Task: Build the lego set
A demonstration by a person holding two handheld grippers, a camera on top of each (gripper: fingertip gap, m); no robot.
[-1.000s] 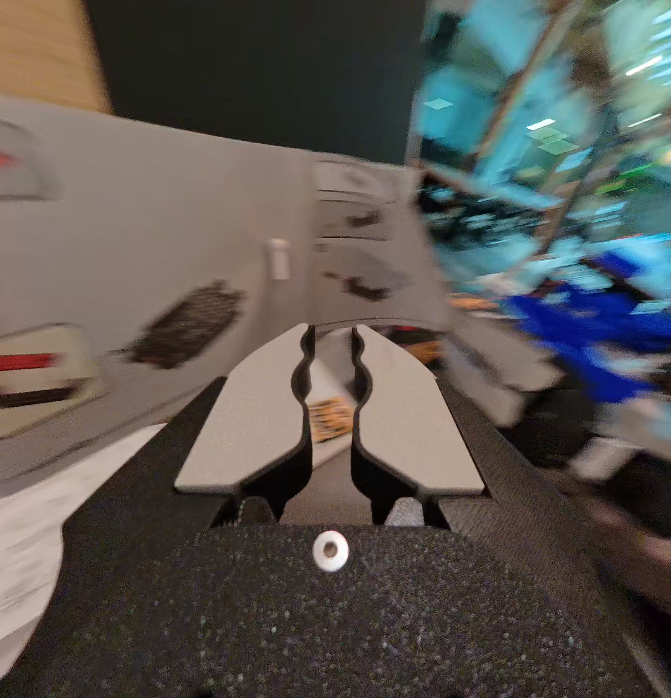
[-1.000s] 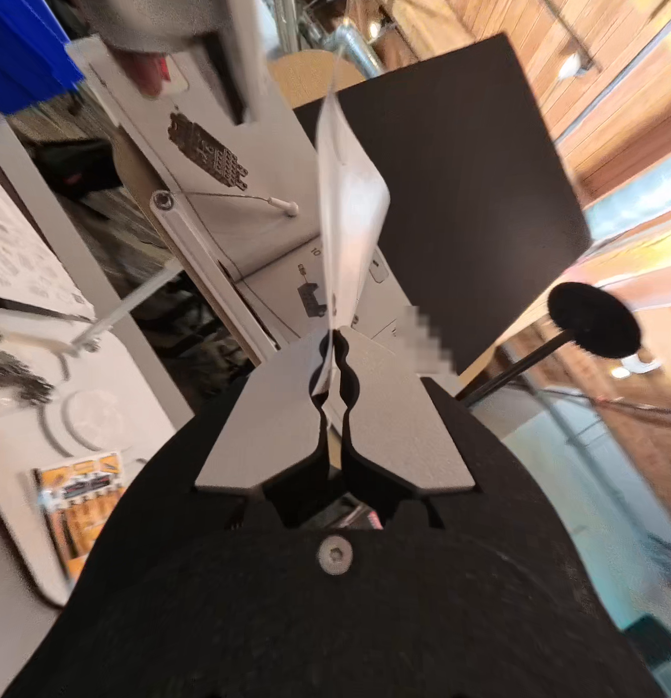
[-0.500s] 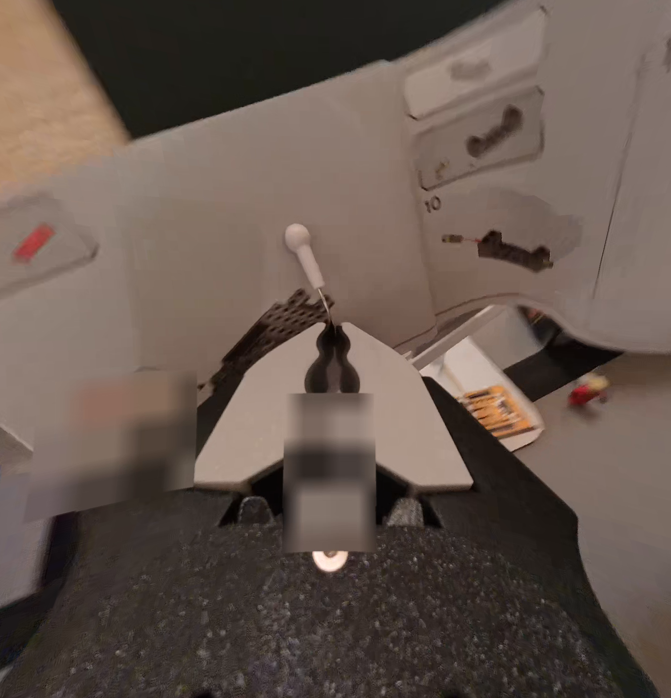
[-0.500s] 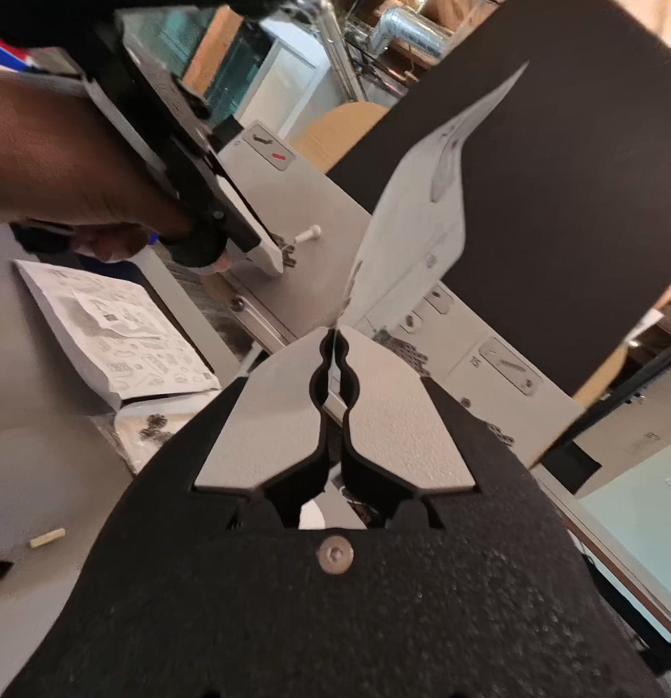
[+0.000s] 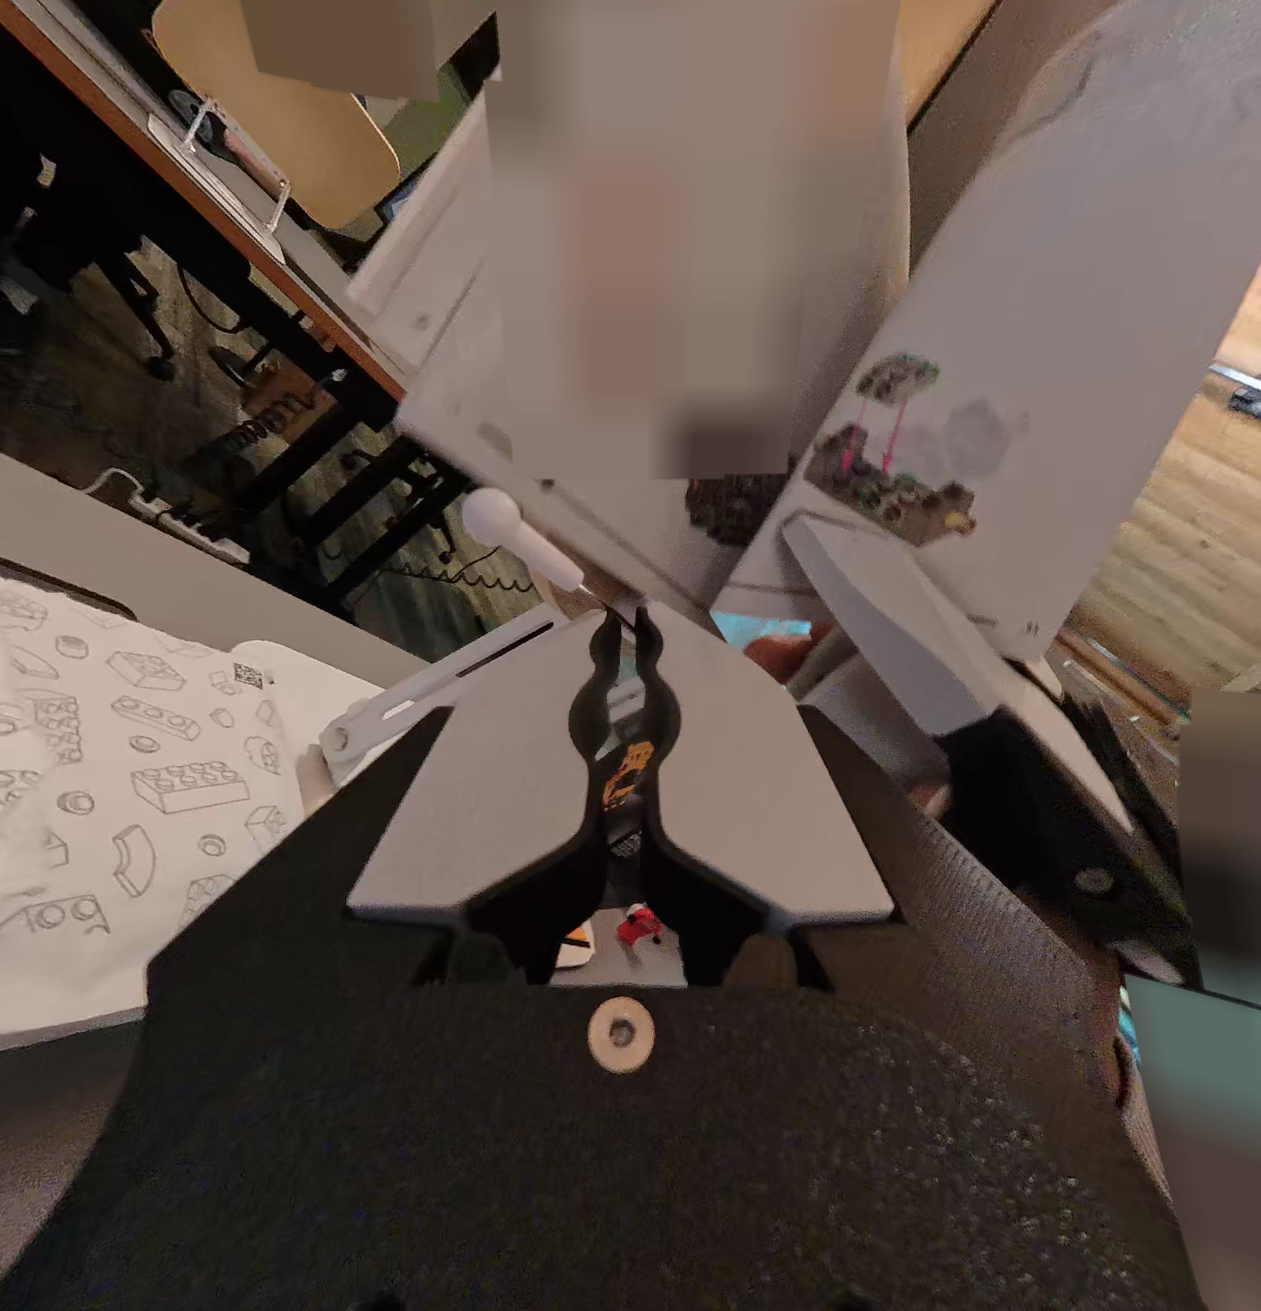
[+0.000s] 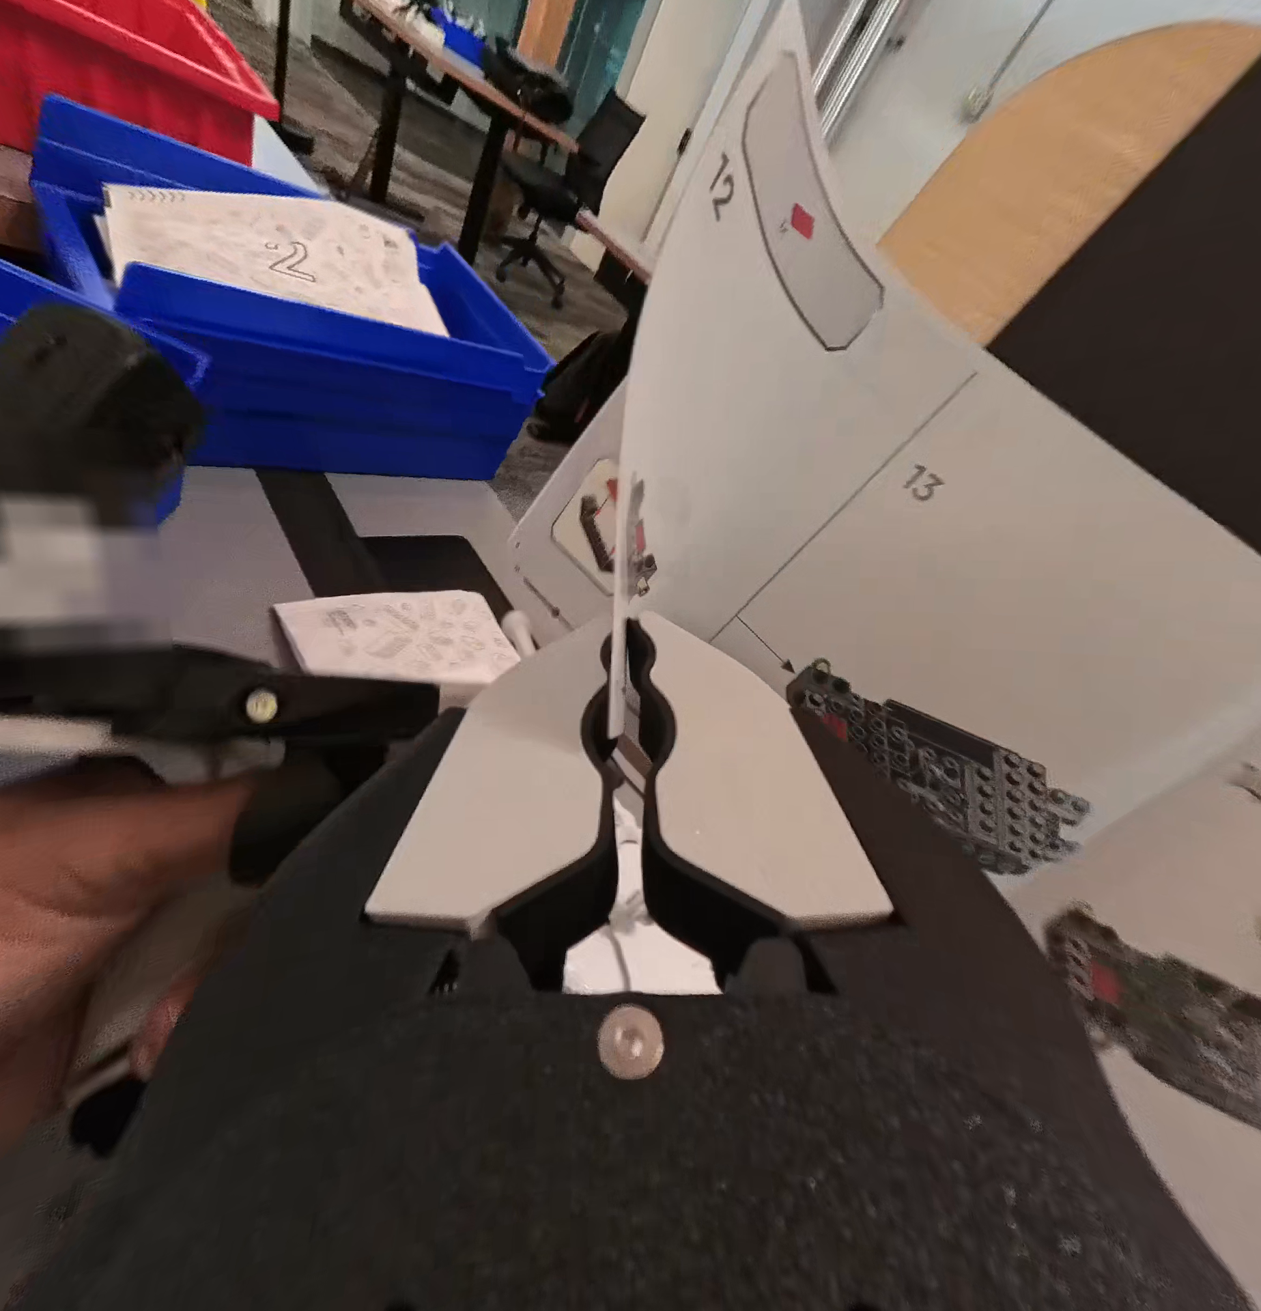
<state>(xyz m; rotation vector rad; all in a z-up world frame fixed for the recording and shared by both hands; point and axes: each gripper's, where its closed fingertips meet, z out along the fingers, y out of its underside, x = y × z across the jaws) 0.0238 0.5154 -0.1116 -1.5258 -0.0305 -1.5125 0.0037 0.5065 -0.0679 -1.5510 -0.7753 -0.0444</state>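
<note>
Booklet page (image 6: pixel 691 397) pinched (upright) by right gripper (image 6: pixel 626 628).

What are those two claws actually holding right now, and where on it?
The right gripper pinches a manual page at its bottom edge; the left gripper grips the page-holder's thin wire.

Your left gripper (image 5: pixel 626 616) and right gripper (image 6: pixel 629 624) match: pale grey wavy-edged fingers (image 6: pixel 748 801) on grainy black bodies, a silver screw (image 6: pixel 629 1041) centred behind each pair.
</note>
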